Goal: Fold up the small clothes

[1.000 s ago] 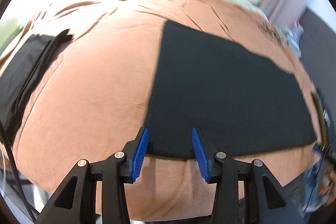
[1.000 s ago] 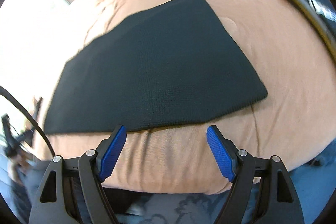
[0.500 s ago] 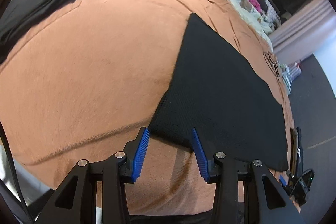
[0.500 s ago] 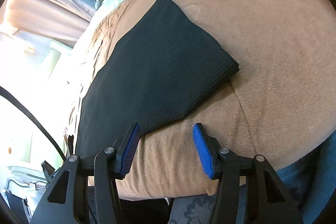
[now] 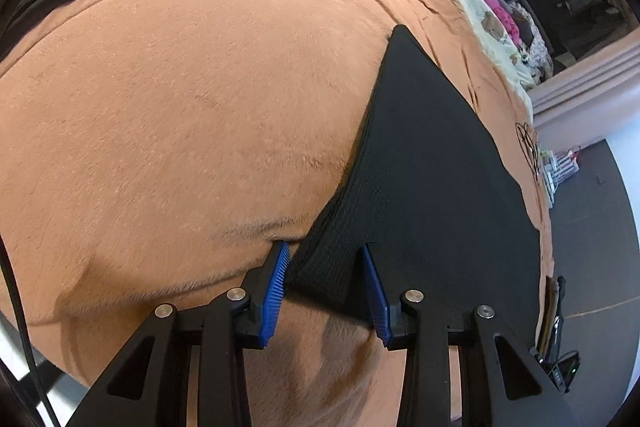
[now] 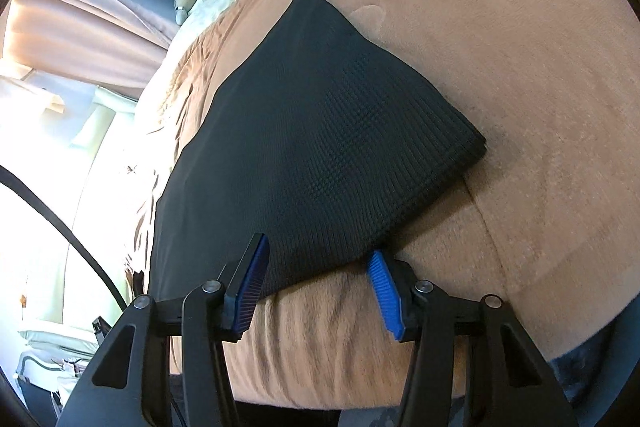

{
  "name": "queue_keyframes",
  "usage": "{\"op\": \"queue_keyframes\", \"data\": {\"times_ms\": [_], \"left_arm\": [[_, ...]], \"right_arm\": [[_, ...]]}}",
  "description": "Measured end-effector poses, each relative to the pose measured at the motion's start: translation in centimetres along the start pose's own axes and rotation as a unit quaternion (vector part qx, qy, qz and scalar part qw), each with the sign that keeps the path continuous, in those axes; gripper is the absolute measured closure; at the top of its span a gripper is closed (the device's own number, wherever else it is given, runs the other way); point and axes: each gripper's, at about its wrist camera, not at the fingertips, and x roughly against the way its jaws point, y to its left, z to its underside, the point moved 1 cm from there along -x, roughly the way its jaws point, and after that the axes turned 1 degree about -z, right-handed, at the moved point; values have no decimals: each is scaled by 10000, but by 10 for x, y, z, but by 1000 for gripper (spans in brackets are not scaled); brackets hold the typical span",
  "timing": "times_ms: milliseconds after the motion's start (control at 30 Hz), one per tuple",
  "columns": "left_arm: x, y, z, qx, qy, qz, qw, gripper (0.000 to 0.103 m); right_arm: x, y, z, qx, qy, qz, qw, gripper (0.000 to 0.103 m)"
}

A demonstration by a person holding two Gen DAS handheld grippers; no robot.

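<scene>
Clearly the black knitted cloth (image 5: 432,187), lying flat on the tan bed cover (image 5: 180,115) at the right of the left-wrist frame, looks soft, light and limp, so I would take it by its two near corners, where the folded layers can be pinched together. Both sets of jaws have just been closing. The left gripper (image 5: 324,287) stands part open with the near left corner between its pads, not yet pinched; the right gripper (image 6: 316,291) straddles the near edge (image 6: 320,267), likewise unclamped
</scene>
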Motion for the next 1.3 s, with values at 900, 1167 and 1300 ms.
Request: {"op": "queue_keyframes", "data": {"times_ms": [900,1167,1300], "left_arm": [[3,-27,10,260,-363,1262,9910,63],[-3,-8,-4,462,-555,518,9960,93],[3,-12,-5,254,-683,321,9968,97]], "right_arm": [[12,-27,14,-371,-743,-608,9947,66],[13,-26,4,-767,-982,-369,9915,89],[22,-19,4,-703,-1126,-208,9909,102]]}}
